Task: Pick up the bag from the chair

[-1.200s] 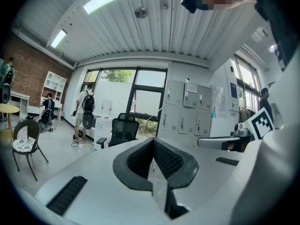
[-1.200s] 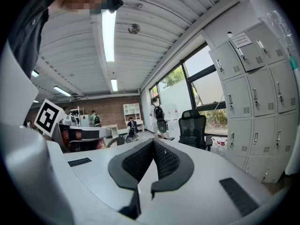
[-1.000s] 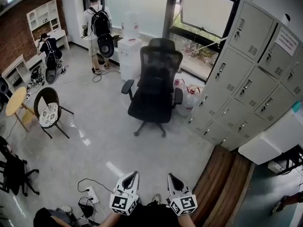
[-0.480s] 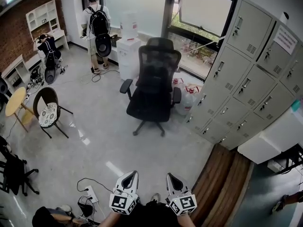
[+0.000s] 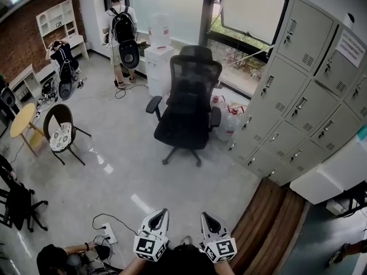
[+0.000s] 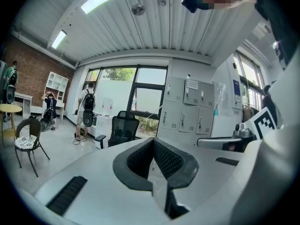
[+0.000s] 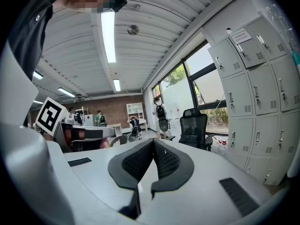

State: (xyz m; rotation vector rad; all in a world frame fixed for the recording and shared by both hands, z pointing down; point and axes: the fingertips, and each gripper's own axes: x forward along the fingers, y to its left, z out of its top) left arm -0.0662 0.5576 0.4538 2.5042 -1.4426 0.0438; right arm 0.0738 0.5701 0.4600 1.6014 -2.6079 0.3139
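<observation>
The left gripper and the right gripper are held side by side close to the person's body at the near edge of the room. Each has its jaws closed tip to tip, with nothing between them. Both point across bare grey floor toward the black office chair, which stands well away in the middle of the room with its mesh back to the window. Its seat is dark, and from here I cannot tell whether a bag lies on it. Plastic bags sit on the floor just right of the chair, against the grey lockers along the right wall. A white cabinet stands just behind the chair on its left, and beside that a person wearing a backpack faces away. Far left, another person bends by the brick wall. A round chair with a patterned cushion stands at the left beside a yellow table. A power strip lies on the floor near left of the grippers.
</observation>
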